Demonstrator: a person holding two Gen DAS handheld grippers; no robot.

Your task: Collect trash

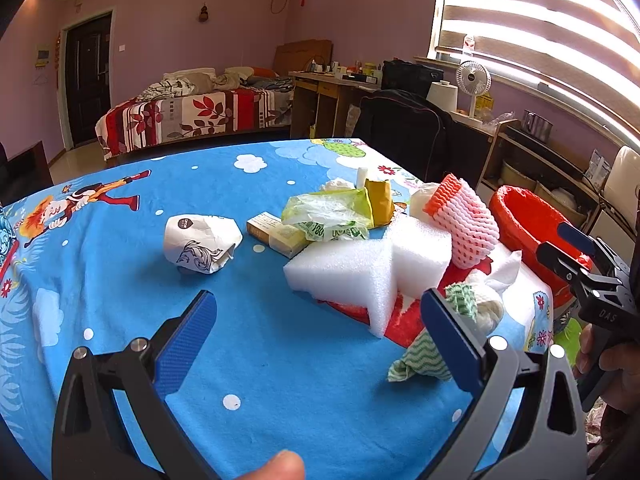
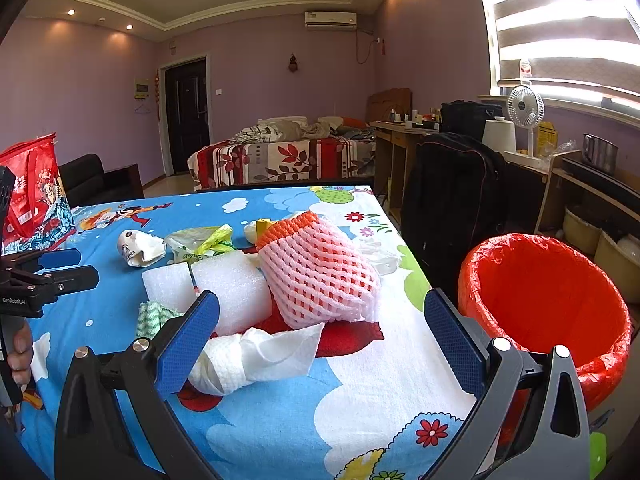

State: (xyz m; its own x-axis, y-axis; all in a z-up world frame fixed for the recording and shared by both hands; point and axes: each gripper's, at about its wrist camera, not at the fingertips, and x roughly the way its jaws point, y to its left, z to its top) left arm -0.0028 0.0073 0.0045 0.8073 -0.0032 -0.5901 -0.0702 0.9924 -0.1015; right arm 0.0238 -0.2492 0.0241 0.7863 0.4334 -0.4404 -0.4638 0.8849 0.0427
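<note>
Gaping wide and empty, both the right gripper (image 2: 320, 340) and left gripper (image 1: 320, 344) are hovering over clutter, risking knocking the light foam net (image 2: 320, 276) off the table (image 2: 380, 380) beside the bin (image 2: 548, 292).

Both grippers are held level, side by side. The left gripper (image 1: 318, 344) is spread wide — empty. The right gripper (image 2: 320, 344) is likewise spread, nothing clamped.

A lived-in bedroom at home: an unmade bed (image 2: 280, 156) against lilac walls, a cluttered desk (image 2: 400, 128), a wall air conditioner (image 2: 330, 20).
</note>
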